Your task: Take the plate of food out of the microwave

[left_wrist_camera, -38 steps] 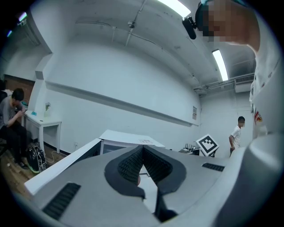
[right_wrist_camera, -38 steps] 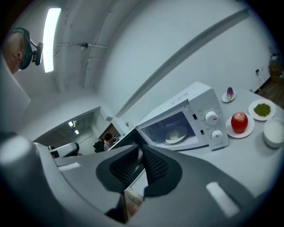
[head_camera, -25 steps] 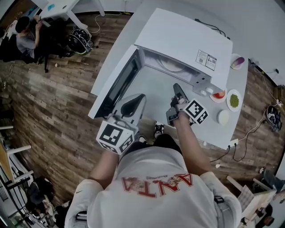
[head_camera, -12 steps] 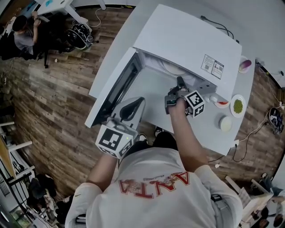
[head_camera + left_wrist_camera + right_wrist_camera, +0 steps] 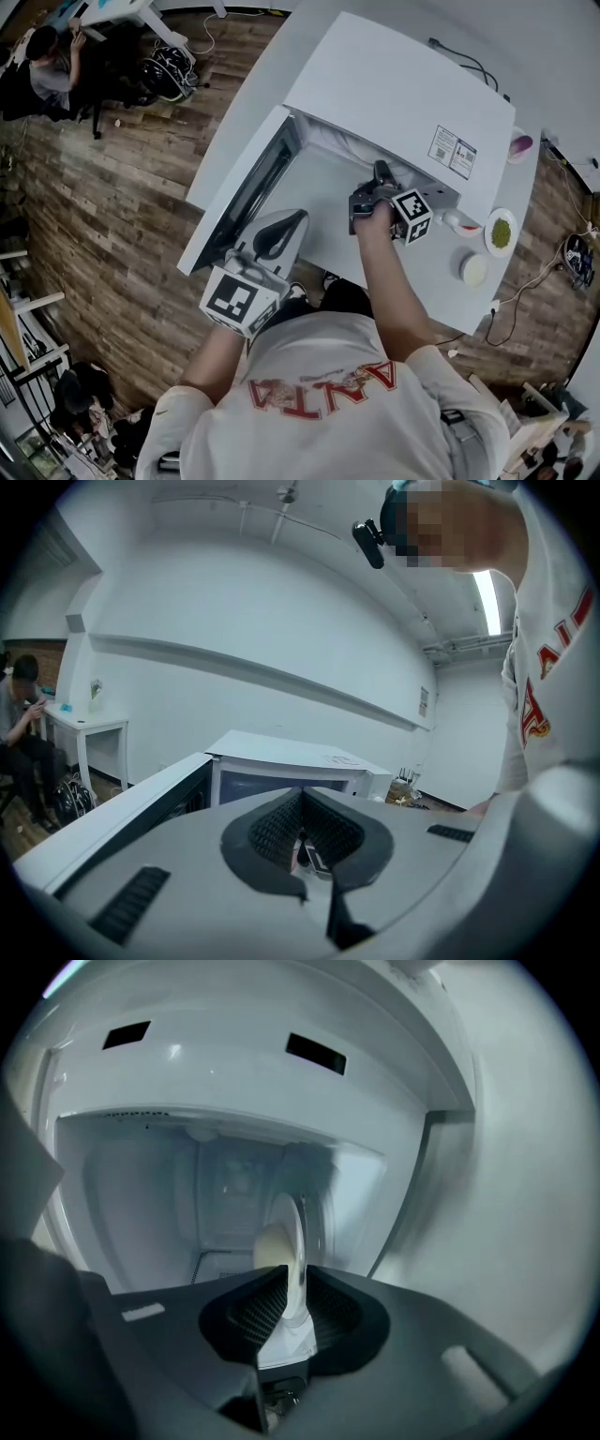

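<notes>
The white microwave (image 5: 394, 94) stands on the table with its door (image 5: 239, 192) swung open to the left. My right gripper (image 5: 380, 173) reaches into its mouth. In the right gripper view the white plate (image 5: 292, 1241) shows edge-on inside the cavity, with pale food (image 5: 270, 1246) on it. The right gripper (image 5: 292, 1283) is shut on the plate's near rim. My left gripper (image 5: 281, 225) hangs in front of the open door, shut and empty. In the left gripper view the left gripper (image 5: 300, 799) points at the microwave (image 5: 281, 761) from a distance.
Small dishes sit on the table right of the microwave: one with green food (image 5: 502, 230), a white one (image 5: 474, 270), a red one (image 5: 464, 220) and a purple one (image 5: 521, 143). A person sits at a desk at the far left (image 5: 47, 66).
My right gripper has moved forward from in front of the microwave into its mouth and rolled onto its side. The left gripper has barely shifted.
</notes>
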